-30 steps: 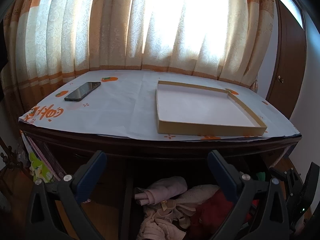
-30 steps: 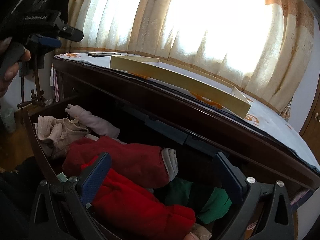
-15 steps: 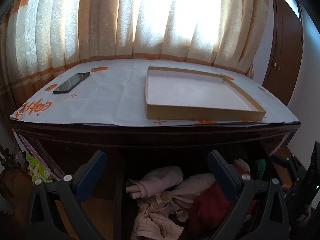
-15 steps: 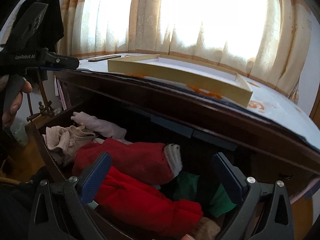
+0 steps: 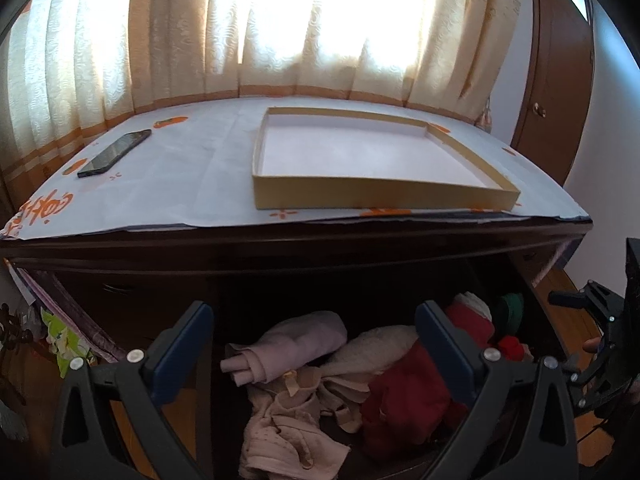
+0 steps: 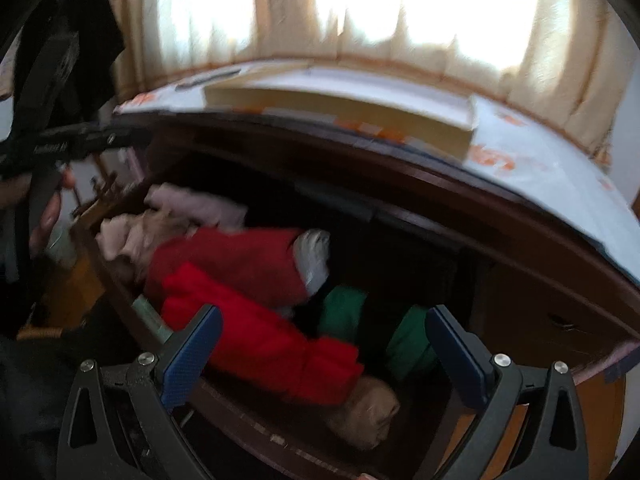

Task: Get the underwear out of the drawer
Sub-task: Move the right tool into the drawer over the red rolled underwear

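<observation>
looks like the reach-in step, nothing grabbed yet. left claw (image 5: 314, 350) and right claw (image 6: 322, 344) both spread wide, empty, hovering over the open dark wooden drawer (image 6: 256, 426). crumpled pale pink underwear (image 5: 288, 436) lies at its left end; next is dipping down onto it.

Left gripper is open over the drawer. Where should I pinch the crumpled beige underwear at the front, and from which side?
Probably from above: the crumpled beige underwear lies loose on top at the open wooden drawer's front left. Pinch its raised bunched fold near the middle, which the open left gripper could straddle, keeping off the pale pink rolled cloth behind.
</observation>
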The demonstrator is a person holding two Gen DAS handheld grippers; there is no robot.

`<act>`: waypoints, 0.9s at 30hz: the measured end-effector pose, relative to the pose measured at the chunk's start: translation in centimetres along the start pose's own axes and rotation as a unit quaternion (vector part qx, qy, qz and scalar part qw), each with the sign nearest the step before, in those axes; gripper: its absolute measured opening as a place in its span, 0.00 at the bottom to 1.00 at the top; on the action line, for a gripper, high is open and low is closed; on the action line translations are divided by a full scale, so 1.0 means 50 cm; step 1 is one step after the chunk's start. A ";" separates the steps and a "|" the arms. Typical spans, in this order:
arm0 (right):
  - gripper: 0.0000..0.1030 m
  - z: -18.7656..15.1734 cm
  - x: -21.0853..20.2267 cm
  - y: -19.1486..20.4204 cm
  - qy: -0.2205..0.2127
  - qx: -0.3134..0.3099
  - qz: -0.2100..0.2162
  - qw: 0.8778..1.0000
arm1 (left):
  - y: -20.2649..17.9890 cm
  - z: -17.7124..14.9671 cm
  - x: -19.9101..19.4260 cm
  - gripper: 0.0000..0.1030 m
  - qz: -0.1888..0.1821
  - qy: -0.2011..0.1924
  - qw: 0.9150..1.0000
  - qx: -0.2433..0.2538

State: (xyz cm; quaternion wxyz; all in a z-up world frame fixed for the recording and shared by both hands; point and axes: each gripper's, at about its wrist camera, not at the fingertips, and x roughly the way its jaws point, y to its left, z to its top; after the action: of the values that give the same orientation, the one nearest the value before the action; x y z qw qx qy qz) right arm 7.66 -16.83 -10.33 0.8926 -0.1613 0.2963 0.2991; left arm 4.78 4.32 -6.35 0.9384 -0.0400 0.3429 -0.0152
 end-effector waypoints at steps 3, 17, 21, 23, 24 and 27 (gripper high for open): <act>0.99 -0.004 0.019 0.004 0.043 -0.012 0.022 0.999 | -0.003 0.000 0.000 1.00 -0.002 0.002 1.000 0.002; 0.79 0.027 0.104 0.011 0.142 -0.033 0.112 0.983 | -0.004 -0.003 0.006 1.00 -0.011 0.009 1.000 0.001; 0.74 0.030 0.128 0.008 0.166 -0.022 0.148 0.975 | -0.005 -0.004 0.008 1.00 -0.013 0.011 1.000 0.000; 0.74 0.031 0.137 0.006 0.177 -0.024 0.161 0.971 | -0.006 -0.005 0.009 1.00 -0.014 0.012 1.000 -0.001; 0.74 0.034 0.141 0.004 0.184 -0.024 0.172 0.968 | -0.006 -0.005 0.009 1.00 -0.014 0.012 1.000 -0.001; 0.74 0.039 0.150 0.005 0.202 -0.039 0.199 0.958 | -0.009 -0.005 0.011 1.00 -0.015 0.013 1.000 0.000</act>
State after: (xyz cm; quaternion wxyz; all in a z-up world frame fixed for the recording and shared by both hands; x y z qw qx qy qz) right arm 13.19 -12.42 -13.55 0.7296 -0.1906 0.4847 0.4432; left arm 5.02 3.84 -6.88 0.9336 -0.0445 0.3542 -0.0295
